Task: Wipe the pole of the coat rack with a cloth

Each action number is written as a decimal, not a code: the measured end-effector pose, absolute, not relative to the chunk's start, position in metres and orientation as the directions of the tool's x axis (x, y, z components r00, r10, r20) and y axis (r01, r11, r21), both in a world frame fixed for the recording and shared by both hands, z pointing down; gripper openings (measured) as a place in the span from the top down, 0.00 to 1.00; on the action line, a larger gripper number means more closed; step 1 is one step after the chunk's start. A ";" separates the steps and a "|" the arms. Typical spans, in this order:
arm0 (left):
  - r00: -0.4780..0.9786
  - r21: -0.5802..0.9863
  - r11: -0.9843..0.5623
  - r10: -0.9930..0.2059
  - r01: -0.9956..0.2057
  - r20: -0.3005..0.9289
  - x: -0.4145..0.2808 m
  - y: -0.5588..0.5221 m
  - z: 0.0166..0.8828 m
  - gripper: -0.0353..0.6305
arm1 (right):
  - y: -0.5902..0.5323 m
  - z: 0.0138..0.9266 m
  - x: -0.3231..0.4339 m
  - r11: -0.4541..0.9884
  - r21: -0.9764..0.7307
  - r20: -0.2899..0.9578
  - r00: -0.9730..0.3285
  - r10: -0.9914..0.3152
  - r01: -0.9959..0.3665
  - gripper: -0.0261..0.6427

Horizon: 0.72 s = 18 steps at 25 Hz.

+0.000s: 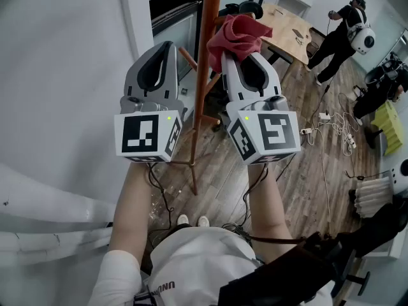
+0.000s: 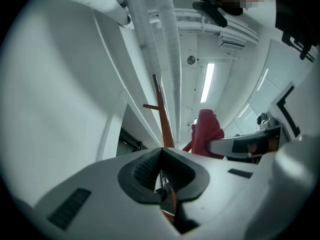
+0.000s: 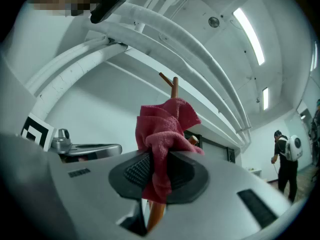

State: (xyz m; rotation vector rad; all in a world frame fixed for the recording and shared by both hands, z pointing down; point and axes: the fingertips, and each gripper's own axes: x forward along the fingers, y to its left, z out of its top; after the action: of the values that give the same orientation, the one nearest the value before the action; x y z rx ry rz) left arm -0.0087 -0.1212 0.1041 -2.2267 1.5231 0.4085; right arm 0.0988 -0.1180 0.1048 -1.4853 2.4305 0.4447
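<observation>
Jaws upward, right gripper (image 1: pixel 244 59) on cloth (image 1: pixel 234 34)

The cloth (image 1: pixel 236 34) is red, the pole (image 1: pixel 205 69) reddish-brown.

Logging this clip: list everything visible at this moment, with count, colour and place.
coat rack pole: one, reddish-brown wood, upright between the two grippers
cloth: one, red, bunched at the pole, up by the right gripper's tips
table: one, light wood, far upper right
other person: one, dressed in black, standing beyond the table
cables and power strips: several, white, on the floor at right
pipes: several, white, along wall and ceiling
left gripper: one, grey, left of the pole, jaws shut on nothing
right gripper: one, grey, right of the pole, jaws shut on the cloth
</observation>
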 end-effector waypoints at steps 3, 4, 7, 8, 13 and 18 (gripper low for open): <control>0.363 -0.166 -0.323 -0.814 -0.932 -0.454 -0.008 -0.124 0.104 0.93 | -0.120 0.104 0.099 0.429 0.122 -0.373 -0.442 -0.816 -0.895 0.85; 0.364 -0.167 -0.324 -0.814 -0.931 -0.453 -0.008 -0.124 0.104 0.93 | -0.120 0.104 0.099 0.428 0.123 -0.372 -0.441 -0.816 -0.895 0.85; 0.364 -0.165 -0.325 -0.812 -0.931 -0.455 -0.010 -0.126 0.104 0.93 | -0.122 0.104 0.097 0.424 0.127 -0.372 -0.440 -0.817 -0.897 0.85; 0.364 -0.164 -0.326 -0.812 -0.931 -0.455 -0.011 -0.127 0.105 0.93 | -0.122 0.104 0.097 0.423 0.128 -0.373 -0.439 -0.818 -0.897 0.85; 0.370 -0.168 -0.330 -0.812 -0.929 -0.452 -0.011 -0.130 0.107 0.93 | -0.124 0.104 0.096 0.419 0.131 -0.375 -0.436 -0.818 -0.899 0.85; 0.382 -0.174 -0.340 -0.805 -0.924 -0.454 -0.013 -0.128 0.106 0.93 | -0.124 0.103 0.093 0.395 0.146 -0.383 -0.420 -0.823 -0.907 0.85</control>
State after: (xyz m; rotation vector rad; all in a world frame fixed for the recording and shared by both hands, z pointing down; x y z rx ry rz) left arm -0.0128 -0.1284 0.1056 -2.2459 1.4961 0.4047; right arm 0.0932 -0.1243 0.1025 -1.5258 2.4053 0.4889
